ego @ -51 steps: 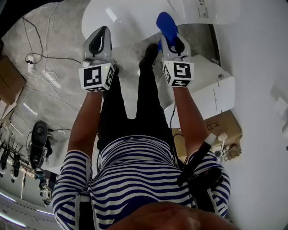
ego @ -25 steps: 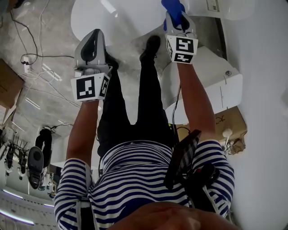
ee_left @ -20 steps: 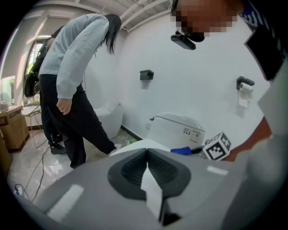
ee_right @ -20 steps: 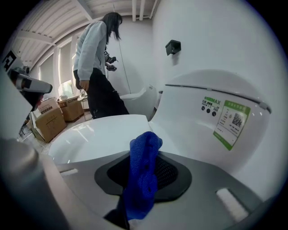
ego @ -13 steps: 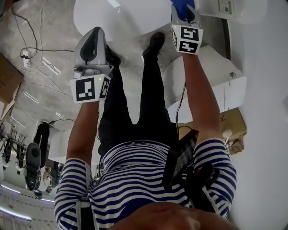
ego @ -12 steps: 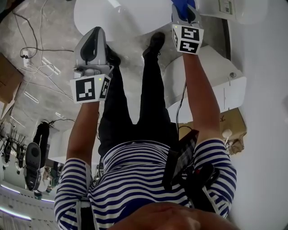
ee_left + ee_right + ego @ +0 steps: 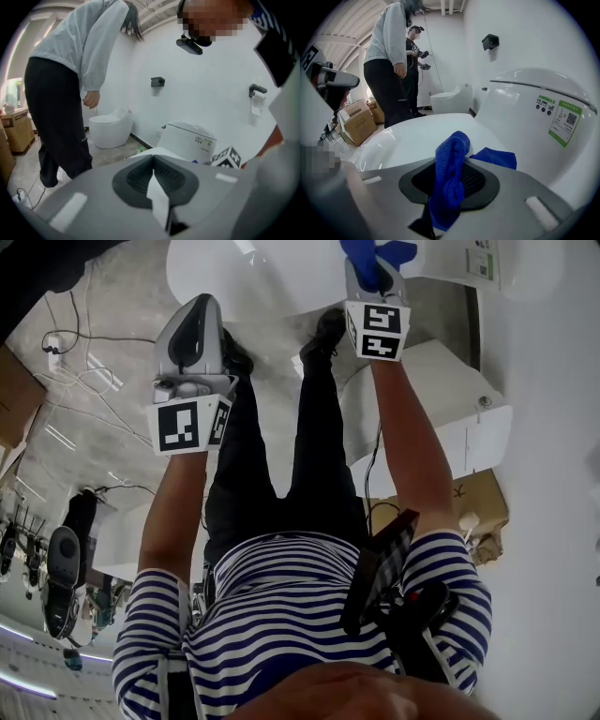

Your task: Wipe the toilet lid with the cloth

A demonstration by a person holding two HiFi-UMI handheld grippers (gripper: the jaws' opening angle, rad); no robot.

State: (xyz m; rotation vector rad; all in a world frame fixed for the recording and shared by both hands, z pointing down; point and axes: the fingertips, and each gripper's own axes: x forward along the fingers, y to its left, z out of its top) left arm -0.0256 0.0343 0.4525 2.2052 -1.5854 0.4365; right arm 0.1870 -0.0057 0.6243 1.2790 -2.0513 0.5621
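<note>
Clamping the cloth (image 7: 449,187) in the right tool (image 7: 372,277) at the edge of the toilet lid (image 7: 417,136) for wiping; holding the left tool (image 7: 153,174) closed, empty, aside.

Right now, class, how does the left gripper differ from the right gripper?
The left gripper is shut on nothing; the right gripper is shut on the blue cloth. The right gripper reaches farther forward toward the toilet lid than the left gripper. Both have grey jaws, closed.

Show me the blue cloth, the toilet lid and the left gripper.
blue cloth (image 7: 451,180): right gripper view, fold between the jaws.
toilet lid (image 7: 412,136): right gripper view, bare white top.
left gripper (image 7: 153,161): left gripper view, between its shut tips.
</note>
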